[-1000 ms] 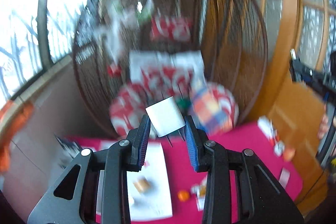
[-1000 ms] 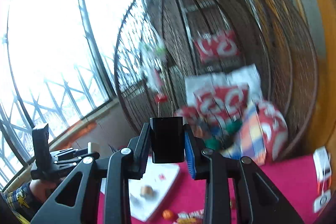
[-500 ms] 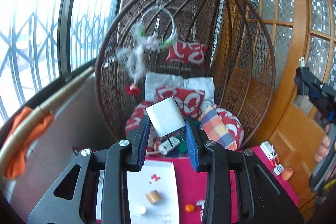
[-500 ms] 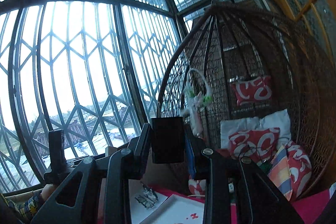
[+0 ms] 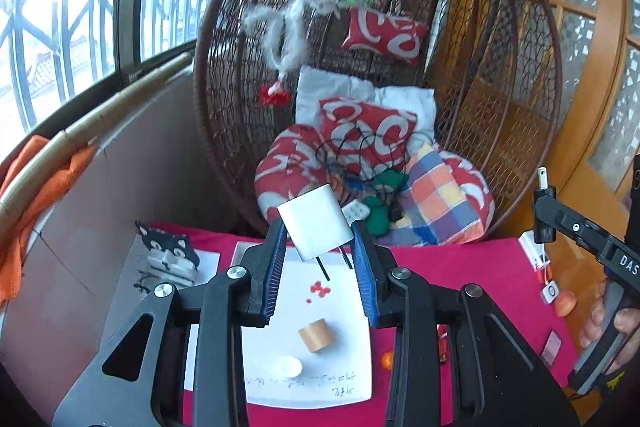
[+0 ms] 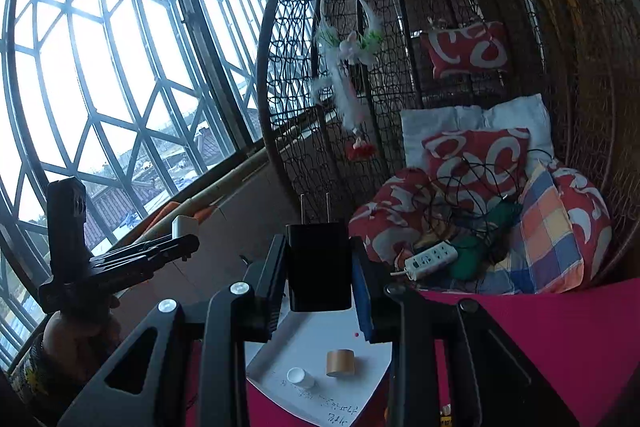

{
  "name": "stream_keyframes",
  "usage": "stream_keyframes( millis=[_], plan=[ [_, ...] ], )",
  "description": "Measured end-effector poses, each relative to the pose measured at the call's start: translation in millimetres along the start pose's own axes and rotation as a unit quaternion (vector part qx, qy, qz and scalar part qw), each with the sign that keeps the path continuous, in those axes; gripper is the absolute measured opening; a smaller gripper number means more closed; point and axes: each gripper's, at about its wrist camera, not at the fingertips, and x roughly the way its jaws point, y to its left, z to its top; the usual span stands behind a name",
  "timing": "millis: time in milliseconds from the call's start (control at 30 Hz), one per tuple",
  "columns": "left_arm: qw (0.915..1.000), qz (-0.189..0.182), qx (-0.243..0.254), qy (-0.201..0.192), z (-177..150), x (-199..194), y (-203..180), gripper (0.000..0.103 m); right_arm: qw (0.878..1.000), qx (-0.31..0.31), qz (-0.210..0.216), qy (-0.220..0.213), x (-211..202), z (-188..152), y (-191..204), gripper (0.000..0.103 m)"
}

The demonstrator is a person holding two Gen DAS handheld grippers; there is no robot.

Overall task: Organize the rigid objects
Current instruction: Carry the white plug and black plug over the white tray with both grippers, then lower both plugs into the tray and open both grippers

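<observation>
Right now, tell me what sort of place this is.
Probably an enclosed balcony or sunroom at home: a wicker hanging chair piled with cushions, grilled windows overlooking rooftops, and a glazed wooden door.

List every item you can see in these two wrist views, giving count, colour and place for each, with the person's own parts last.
White charger: 1, white, between left gripper's pads, prongs toward tray.
Black charger: 1, black, between right gripper's pads, prongs up.
Tray: 1, white, on red cloth.
Roll: 1, tan, on tray.
Cap: 1, white, on tray.
Power strip: 1, white, on chair cushions.
Hanging chair: 1, brown wicker, behind table.
Left gripper: 1, black, blue pads.
Right gripper: 1, black.
</observation>
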Motion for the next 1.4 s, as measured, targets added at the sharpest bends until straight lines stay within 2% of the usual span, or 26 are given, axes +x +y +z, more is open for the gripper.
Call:
stream_keyframes(
  millis=[167, 400, 633, 800, 967, 1067, 1200, 1400],
  plan=[
    [0.9994, 0.01, -0.001, 0.034, -14.3, 25.7, 9.1, 0.032, 0.999, 0.006, -0.013, 0.031, 19.5, -10.8, 0.1, 0.03],
    [0.9979, 0.018, -0.006, 0.063, -25.9, 48.8, 28.0, 0.032, 0.997, 0.016, -0.023, 0.075, 49.6, -27.9, 2.6, 0.03],
    [0.9949, 0.029, -0.003, 0.097, -41.2, 78.6, 47.1, 0.032, 0.991, -0.001, -0.027, 0.13, 84.1, -48.4, 14.8, 0.03],
    [0.987, 0.042, 0.002, 0.155, -71.0, 122.8, 59.3, 0.032, 0.977, -0.049, -0.022, 0.206, 124.6, -87.0, 28.6, 0.03],
    [0.9754, 0.049, 0.004, 0.215, -104.4, 163.9, 71.6, 0.032, 0.954, -0.038, -0.023, 0.296, 159.1, -139.3, 27.4, 0.03],
    [0.9699, 0.064, 0.022, 0.234, -116.0, 181.4, 72.9, 0.032, 0.941, -0.037, -0.031, 0.334, 173.2, -164.9, 29.6, 0.03],
    [0.9675, 0.068, 0.029, 0.242, -120.2, 191.6, 73.1, 0.032, 0.931, -0.048, -0.038, 0.36, 185.8, -182.0, 35.8, 0.03],
    [0.9657, 0.073, 0.038, 0.246, -121.7, 199.1, 70.0, 0.032, 0.93, -0.058, -0.055, 0.357, 194.0, -182.7, 42.5, 0.03]
  ],
)
